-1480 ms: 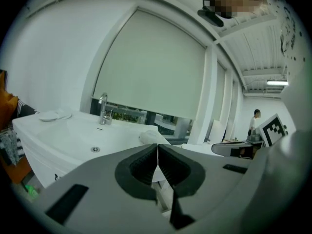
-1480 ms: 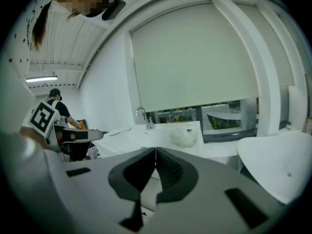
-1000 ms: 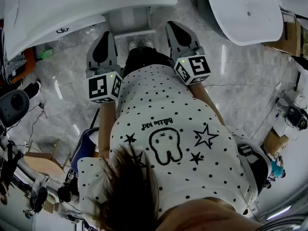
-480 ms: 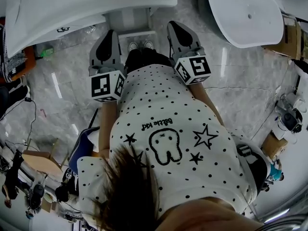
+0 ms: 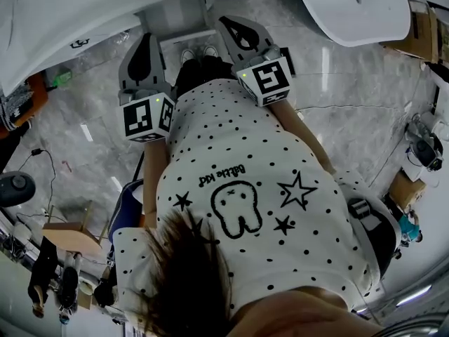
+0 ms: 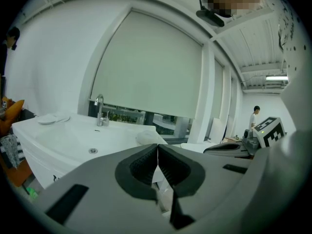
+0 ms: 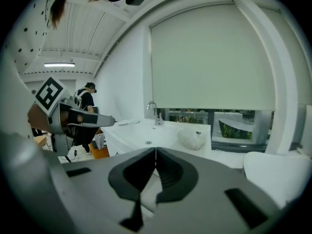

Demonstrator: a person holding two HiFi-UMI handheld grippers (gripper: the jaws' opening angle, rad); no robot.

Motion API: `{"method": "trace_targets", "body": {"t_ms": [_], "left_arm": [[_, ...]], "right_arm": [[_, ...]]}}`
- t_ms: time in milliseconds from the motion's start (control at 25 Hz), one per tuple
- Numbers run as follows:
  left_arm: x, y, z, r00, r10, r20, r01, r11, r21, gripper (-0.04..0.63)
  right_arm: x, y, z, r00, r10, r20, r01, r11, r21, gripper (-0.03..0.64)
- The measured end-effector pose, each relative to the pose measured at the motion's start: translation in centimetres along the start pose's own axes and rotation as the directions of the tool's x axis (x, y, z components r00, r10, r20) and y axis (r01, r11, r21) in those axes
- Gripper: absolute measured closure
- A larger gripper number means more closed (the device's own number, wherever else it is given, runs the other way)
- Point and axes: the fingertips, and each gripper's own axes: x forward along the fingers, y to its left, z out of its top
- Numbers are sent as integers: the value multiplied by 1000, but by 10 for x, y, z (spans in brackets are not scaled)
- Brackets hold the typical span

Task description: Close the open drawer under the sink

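Fingers [image 6: 141, 168] of left gripper [image 6: 157, 147] pressed together tip to tip, with nothing between. Same on right gripper [image 7: 155, 152]: pads closed, holding nothing. Held in front of the person's body, side by side but apart, pointing toward the sink [image 5: 70, 20].

About the drawer [image 5: 184, 36]: probably the pale strip under the sink's edge in the head view, between the 2 grippers and just beyond the person's shoes [image 5: 198, 51]. Cannot tell how far open. Not found in either gripper view. Only the basin top there, with the faucet [image 6: 100, 110] and a white lump [image 7: 192, 139] lying near the drain.

Now the risks, as a judgement only:
- Could push on 1 side only, turn the drawer askew and jam it half way.
- Could slip off the smooth front with such narrow closed tips, and so lose the push.
- Could knock a gripper against the overhanging rim of the sink, being aimed, as it seems, nearer to basin height than to the drawer. Better to go lower first.
- Standing so close, could also catch the shoes or the legs against the drawer front.

Around: a 2nd white basin [image 5: 358, 9] at the right, well apart. What looks like a wooden stool [image 5: 66, 234] on the marble floor [image 5: 337, 139] at the left, also well apart. Far behind, another person [image 6: 254, 117]. Between grippers and drawer, only the person's own feet in the way.
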Motion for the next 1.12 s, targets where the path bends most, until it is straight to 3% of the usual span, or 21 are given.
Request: {"method": "trace_targets", "body": {"t_ms": [520, 720, 920, 1000, 1120], "left_arm": [[-2, 4, -15, 1000, -22, -22, 21, 1000, -18, 586], [-3, 26, -60, 990, 3, -140, -5, 1000, -14, 586], [-3, 37, -128, 957, 21, -289, -35, 999, -41, 560], [-2, 38, -162, 932, 0, -361, -19, 999, -50, 508], [1, 41, -215, 891, -16, -454, -19, 997, -71, 502]], "right_arm": [[-1, 6, 1, 1000, 22, -8, -23, 1000, -16, 603], [-3, 3, -4, 1000, 4, -27, -4, 1000, 2, 603], [-5, 0, -13, 999, 16, -46, -15, 1000, 15, 603], [-2, 0, -14, 999, 10, -43, -9, 1000, 21, 603], [2, 0, -14, 999, -9, -45, 11, 999, 31, 603]]}}
